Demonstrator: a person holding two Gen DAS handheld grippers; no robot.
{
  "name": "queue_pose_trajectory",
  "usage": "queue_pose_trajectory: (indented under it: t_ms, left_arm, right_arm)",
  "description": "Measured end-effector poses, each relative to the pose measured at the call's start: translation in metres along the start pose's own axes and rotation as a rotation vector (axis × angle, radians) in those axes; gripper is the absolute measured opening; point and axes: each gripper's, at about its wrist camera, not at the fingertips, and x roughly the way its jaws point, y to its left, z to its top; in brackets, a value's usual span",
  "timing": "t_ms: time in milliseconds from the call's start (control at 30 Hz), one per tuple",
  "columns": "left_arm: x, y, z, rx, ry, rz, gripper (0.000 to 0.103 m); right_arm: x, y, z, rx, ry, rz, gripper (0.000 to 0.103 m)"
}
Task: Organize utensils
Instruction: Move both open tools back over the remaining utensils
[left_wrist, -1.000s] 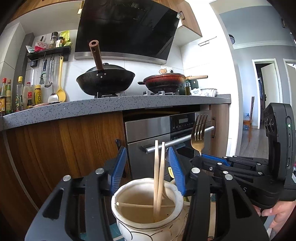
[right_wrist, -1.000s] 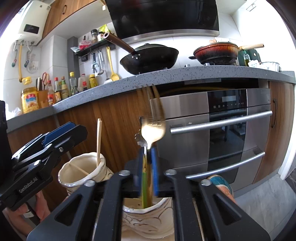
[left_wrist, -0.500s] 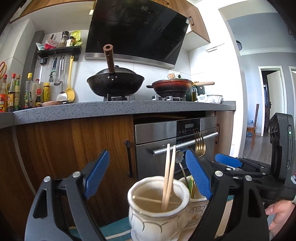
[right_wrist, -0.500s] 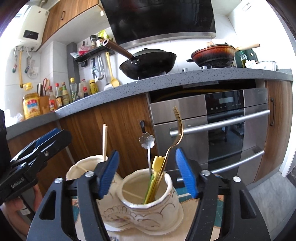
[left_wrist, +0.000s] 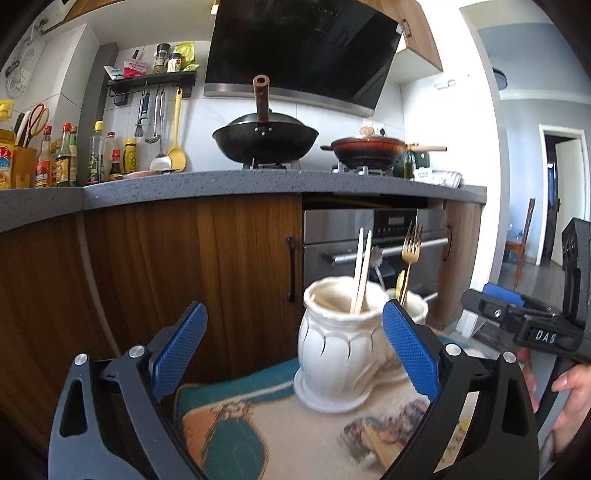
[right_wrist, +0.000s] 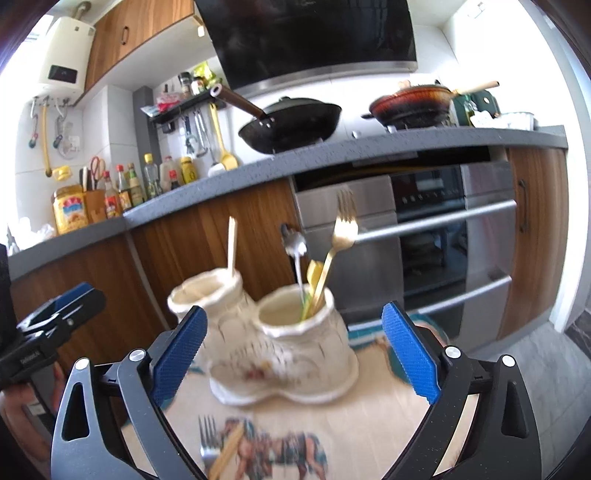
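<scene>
A cream double ceramic holder stands on a patterned table mat. Its near pot in the left wrist view holds chopsticks. The other pot holds a gold fork, a flower-topped spoon and a yellow-green utensil. My left gripper is open and empty, set back from the holder. My right gripper is open and empty, also set back. A silver fork and chopsticks lie on the mat near the right gripper.
The mat covers a small table in front of wooden cabinets and an oven. The other gripper shows at the right edge of the left wrist view and at the left edge of the right wrist view.
The right gripper let go of the gold fork in the pot and opened. Both grippers opened wide and pulled back from the holder.
</scene>
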Motion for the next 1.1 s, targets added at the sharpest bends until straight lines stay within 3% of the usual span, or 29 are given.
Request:
queue_pose_trajectory:
  t_ms: [400, 900, 1100]
  left_arm:
    - [-0.015, -0.006, -0.038, -0.015, 0.167, -0.018, 0.094]
    - [0.005, -0.032, -0.096, -0.065, 0.410, -0.128, 0.094]
    - [0.025, -0.034, -0.099, -0.083, 0.476, -0.110, 0.094]
  right_arm:
    - [-0.020, -0.030, -0.046, 0.100, 0.141, -0.105, 0.096]
    - [-0.045, -0.028, -0.092, 0.036, 0.217, -0.169, 0.096]
    - [-0.046, -0.020, -0.101, 0.001, 0.252, -0.156, 0.096]
